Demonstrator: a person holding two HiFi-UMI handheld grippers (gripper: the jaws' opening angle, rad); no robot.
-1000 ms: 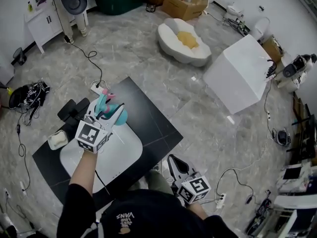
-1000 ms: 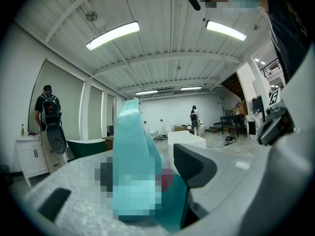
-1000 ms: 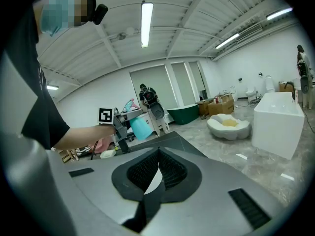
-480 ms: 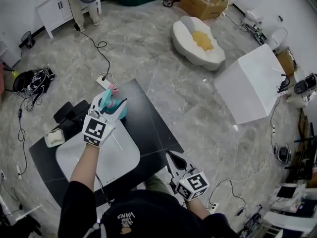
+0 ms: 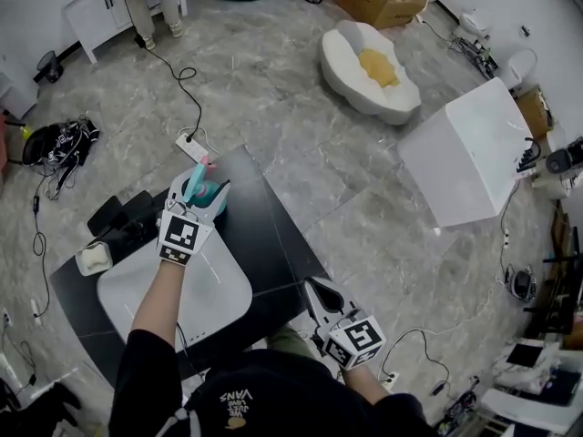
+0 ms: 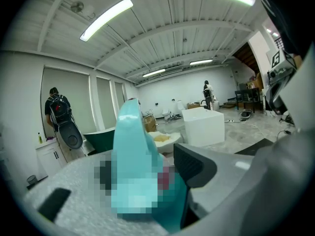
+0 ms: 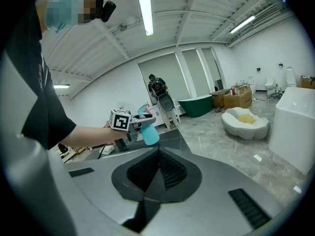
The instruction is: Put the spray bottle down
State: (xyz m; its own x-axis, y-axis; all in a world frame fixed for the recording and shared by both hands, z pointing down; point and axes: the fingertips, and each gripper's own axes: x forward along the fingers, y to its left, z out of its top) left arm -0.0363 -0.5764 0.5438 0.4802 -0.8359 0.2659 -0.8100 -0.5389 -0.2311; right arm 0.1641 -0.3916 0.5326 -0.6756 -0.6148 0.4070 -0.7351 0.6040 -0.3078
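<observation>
Black countertop (image 5: 278,244) carried a white basin (image 5: 223,294). Over its far corner the left gripper (image 5: 200,189) was clamped on the teal spray bottle (image 5: 219,194) — long axis roughly upright, pink-tipped head (image 5: 207,162) uppermost. Only the right gripper view showed it side-on. The right gripper (image 5: 314,289), by the near edge, had its jaws together and empty.

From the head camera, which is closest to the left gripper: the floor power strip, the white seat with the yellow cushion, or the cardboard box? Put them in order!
From the left gripper:
1. Power strip, on the floor just ahead of it.
2. White seat, farther off, upper right.
3. Cardboard box, beyond the seat, by the top edge.
</observation>
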